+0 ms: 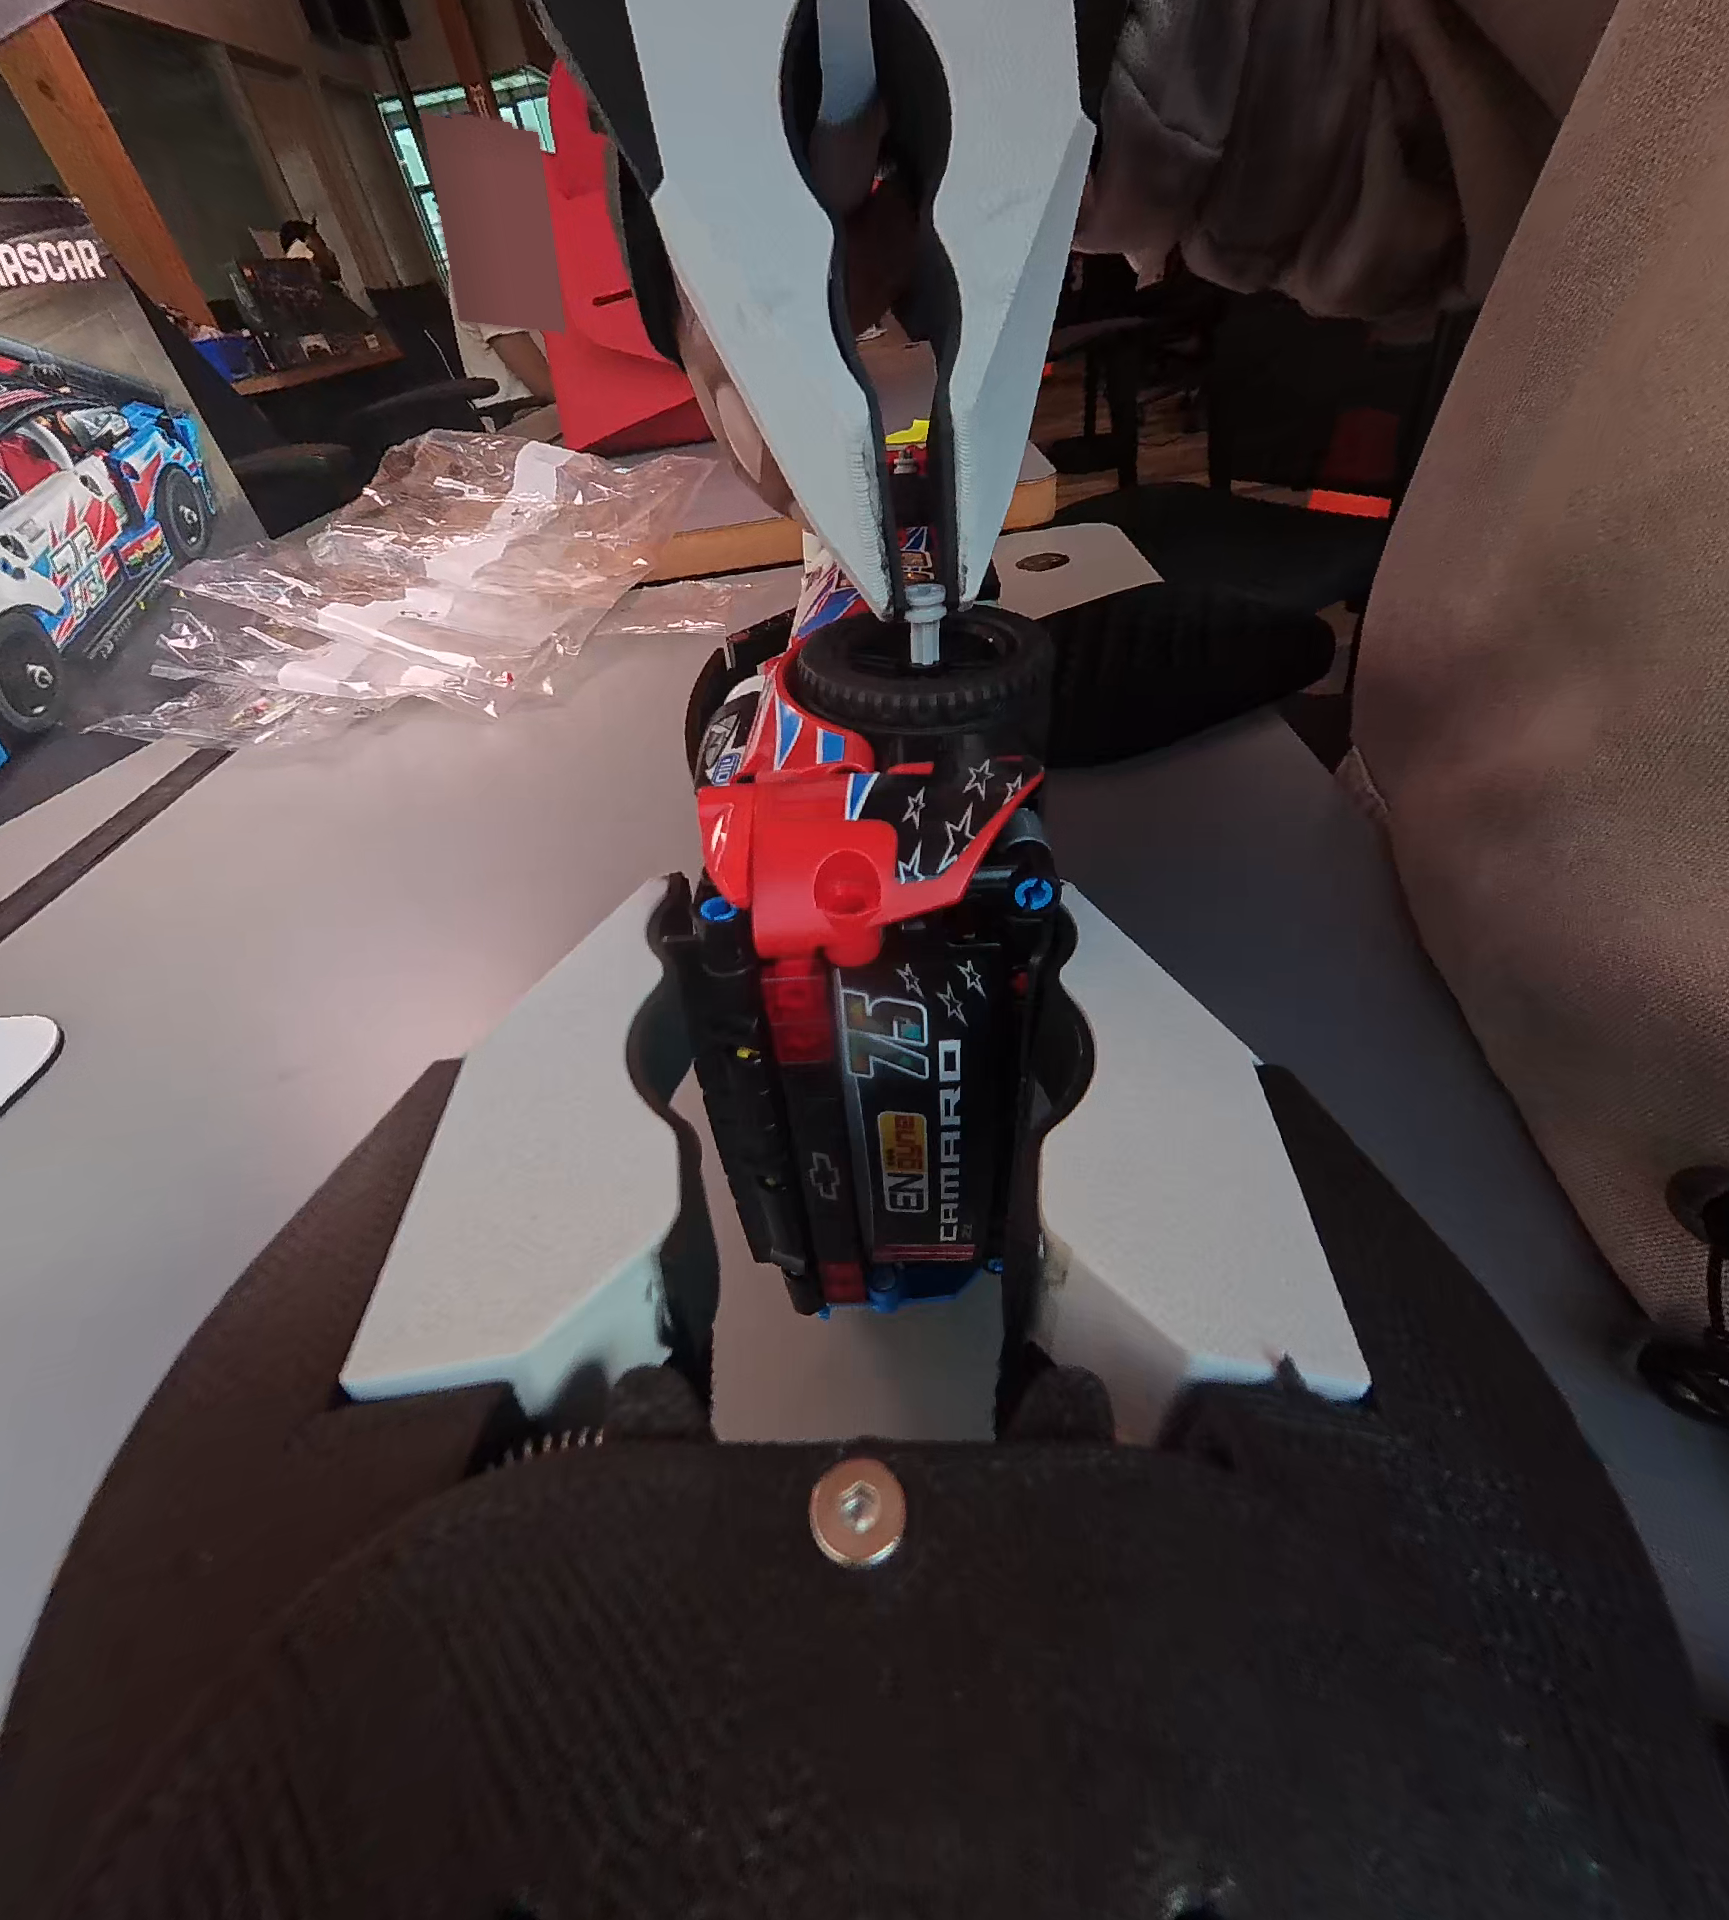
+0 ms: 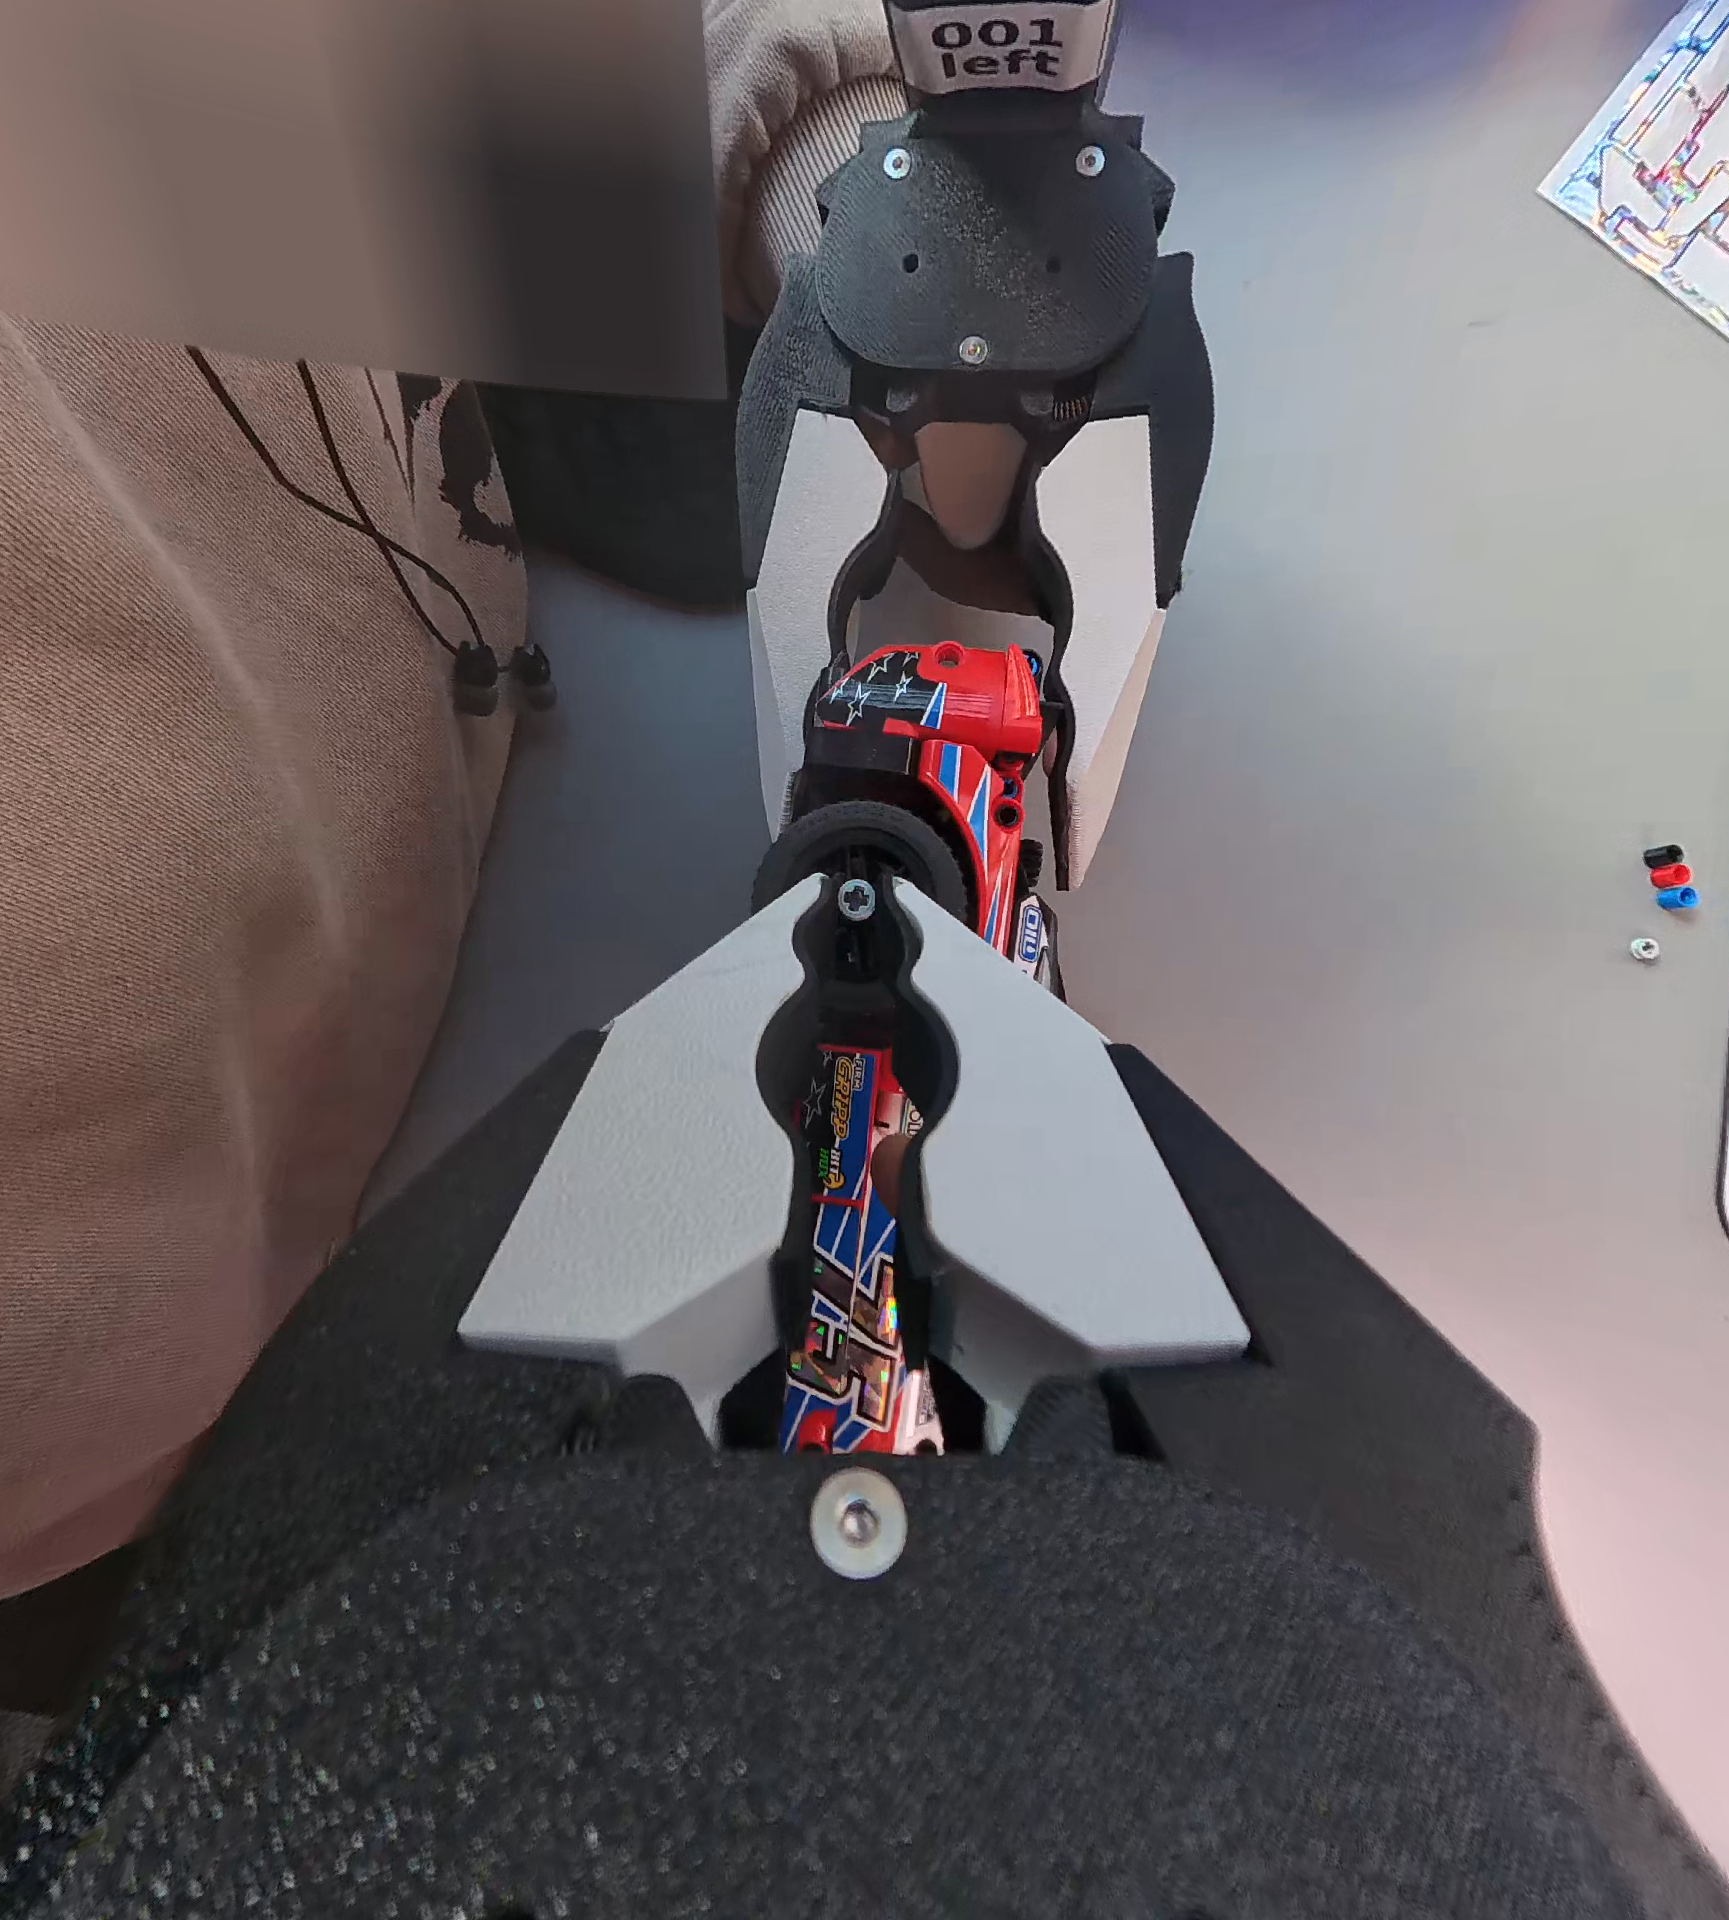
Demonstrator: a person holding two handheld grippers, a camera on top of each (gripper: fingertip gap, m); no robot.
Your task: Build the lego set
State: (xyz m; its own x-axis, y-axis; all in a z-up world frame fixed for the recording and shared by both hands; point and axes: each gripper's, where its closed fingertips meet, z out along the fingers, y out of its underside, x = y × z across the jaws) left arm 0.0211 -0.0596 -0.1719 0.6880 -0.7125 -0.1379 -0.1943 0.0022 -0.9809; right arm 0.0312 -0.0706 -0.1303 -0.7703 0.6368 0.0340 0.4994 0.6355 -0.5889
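Landmark: lego car (image 1: 870,1049), turned on its side above the grey surface (image 1: 320,935). Left of car: set box (image 1: 39,499), then clear bags (image 1: 444,582). Left tool (image 1: 865,1039) clamped on car body. Right tool (image 1: 917,592) closed on a grey axle pin (image 1: 922,623) in the upward-facing black wheel (image 1: 917,665).

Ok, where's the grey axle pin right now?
The grey axle pin is pinched at the right gripper tips, standing in the hub of the black wheel on the car that the left gripper holds.
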